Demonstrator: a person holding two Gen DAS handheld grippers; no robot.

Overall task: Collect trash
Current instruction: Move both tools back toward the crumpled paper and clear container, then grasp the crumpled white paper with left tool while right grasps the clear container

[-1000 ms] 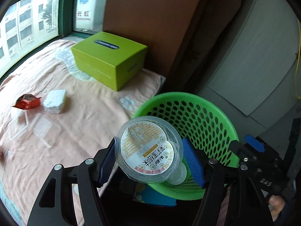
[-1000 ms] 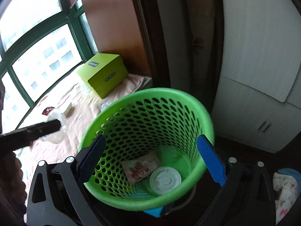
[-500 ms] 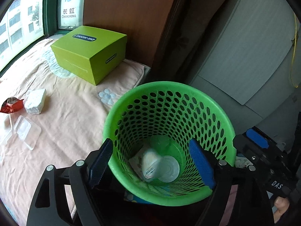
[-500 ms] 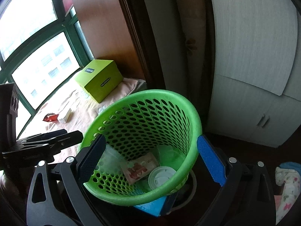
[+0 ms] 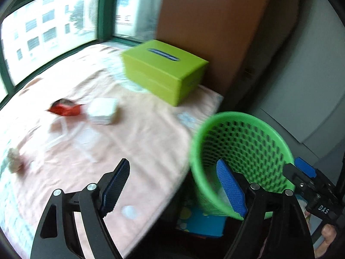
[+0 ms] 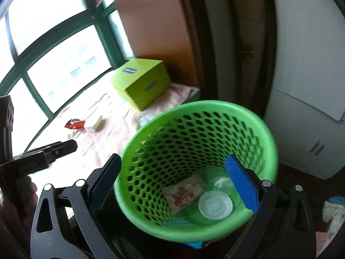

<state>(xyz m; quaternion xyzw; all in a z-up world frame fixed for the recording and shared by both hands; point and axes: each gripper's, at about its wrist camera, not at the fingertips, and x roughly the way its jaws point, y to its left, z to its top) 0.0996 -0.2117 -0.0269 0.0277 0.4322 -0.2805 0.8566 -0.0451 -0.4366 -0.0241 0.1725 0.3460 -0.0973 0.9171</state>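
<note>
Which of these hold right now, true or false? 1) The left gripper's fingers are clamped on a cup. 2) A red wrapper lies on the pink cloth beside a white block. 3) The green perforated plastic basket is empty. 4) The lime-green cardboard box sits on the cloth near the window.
1) False. The left gripper is open and its jaws have just been opening; nothing sits between its fingers.
2) True. The red wrapper lies on the pink cloth next to the white block.
3) False. The green perforated plastic basket holds a printed packet and a white round lid.
4) True. The lime-green cardboard box rests there.
</note>
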